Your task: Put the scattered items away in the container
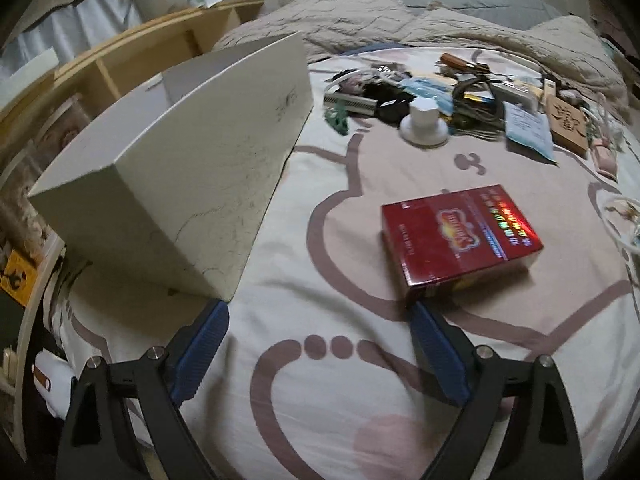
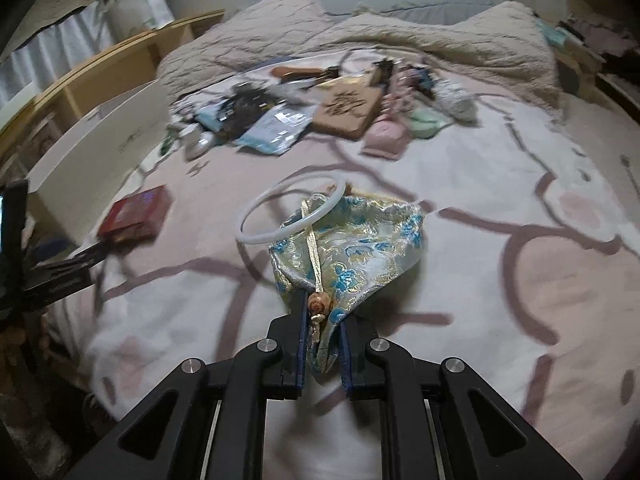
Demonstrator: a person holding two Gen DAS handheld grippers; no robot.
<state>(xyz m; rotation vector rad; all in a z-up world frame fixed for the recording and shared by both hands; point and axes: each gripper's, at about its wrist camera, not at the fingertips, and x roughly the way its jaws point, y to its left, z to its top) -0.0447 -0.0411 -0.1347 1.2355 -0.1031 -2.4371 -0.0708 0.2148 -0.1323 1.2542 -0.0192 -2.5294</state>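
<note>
Right tool [image 2: 322, 330]: its fingers are nearly closed on a corner of the brocade pouch [image 2: 352, 248], which hangs forward over the bed [image 2: 500, 320]. The pouch's cord and wooden bead [image 2: 319, 303] lie against the left finger. A white ring [image 2: 290, 210] rests against the pouch's far edge; we cannot tell whether it is attached.

Left tool [image 1: 320, 320]: its fingers stand wide apart and hold nothing. Its right finger tip sits just beside a corner of the red box [image 1: 460, 236]; its left finger tip sits near the lower corner of the white container [image 1: 180, 168].

Risks, as we judge them: the grip takes only a fold of slippery cloth, so the pouch could slide free in transit. The ring could drop off and roll. The dangling cord could snag on the container's rim.

Room to move: the container stands at the bed's left edge, beside the wooden shelf [image 1: 120, 56], so a push on its wall could tip it off. Open bedding lies between pouch and container, with only the red box in the way. The remaining clutter [image 2: 304, 108] lies well apart, toward the rumpled blanket [image 2: 360, 44].
</note>
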